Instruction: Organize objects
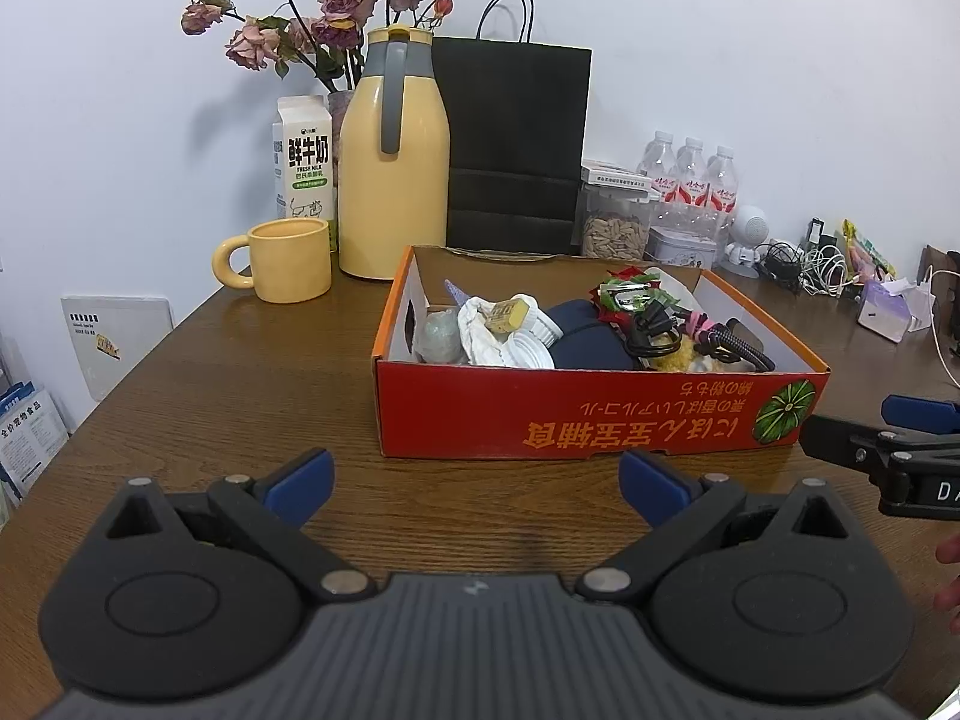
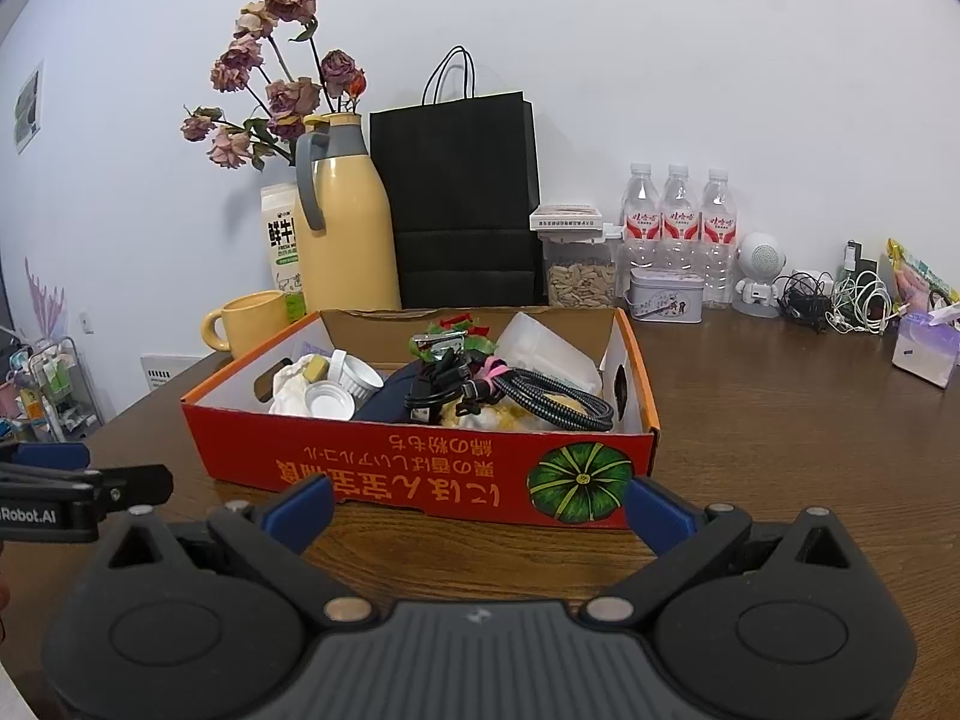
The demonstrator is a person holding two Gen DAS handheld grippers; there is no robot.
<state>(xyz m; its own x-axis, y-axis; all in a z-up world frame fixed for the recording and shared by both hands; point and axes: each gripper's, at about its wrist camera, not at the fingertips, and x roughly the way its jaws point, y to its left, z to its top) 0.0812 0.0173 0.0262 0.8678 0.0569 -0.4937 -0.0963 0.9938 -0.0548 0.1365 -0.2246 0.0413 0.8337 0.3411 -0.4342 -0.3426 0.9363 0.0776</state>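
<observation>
**Both grippers idle before a filled cardboard box**

The left gripper (image 1: 477, 480) sits low over the wooden worktop (image 1: 240, 372), its blue-padded fingers spread wide with nothing between them. The right gripper (image 2: 480, 501) is likewise spread apart and empty, directly in front of the box's printed front wall. Each gripper appears at the edge of the other's view, side by side and apart.

The red cardboard box (image 1: 600, 414) stands on the worktop, open at the top, its orange-printed front facing the cameras. Inside lie a white cloth (image 1: 480, 330), a white ribbed cap (image 2: 327, 401), a dark blue item (image 1: 585, 336), a braided black cable (image 2: 558, 399) and a red-and-green decoration (image 1: 630, 288). The contents overlap; exact contact among them cannot be determined.

Behind the box, against the wall, stand a yellow mug (image 1: 291, 261), a milk carton (image 1: 303, 162), a yellow flask (image 1: 393, 162), dried roses (image 1: 324, 12), a black paper bag (image 1: 516, 144), a jar of seeds (image 2: 579, 267), three water bottles (image 2: 678, 222) and a tangle of chargers (image 2: 840, 300).
</observation>
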